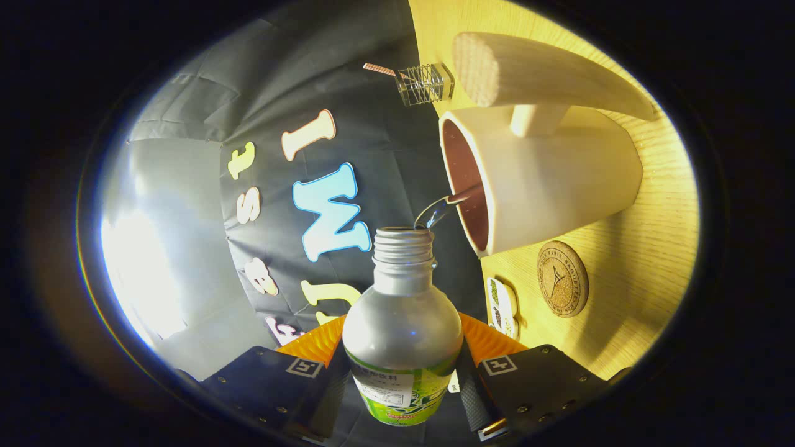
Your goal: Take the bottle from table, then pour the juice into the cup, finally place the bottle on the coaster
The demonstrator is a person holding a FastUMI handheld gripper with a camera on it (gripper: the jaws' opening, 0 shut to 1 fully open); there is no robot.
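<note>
A: Which step is this?

B: Pouring. The gripper (pixel 402 379) has both fingers clamped on the bottle (pixel 402 329), tipped so a thin stream runs from its threaded metal mouth into the cup (pixel 546 186).

A: Next?

B: I'd say level the bottle, then carry it to the round cork coaster (pixel 563 279) on the wooden table (pixel 646 261) beside the smooth cup.

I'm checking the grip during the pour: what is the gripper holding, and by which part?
The gripper is shut on the bottle, its fingers pressing either side of the labelled body, well below the open neck, while juice streams into the cup.
</note>
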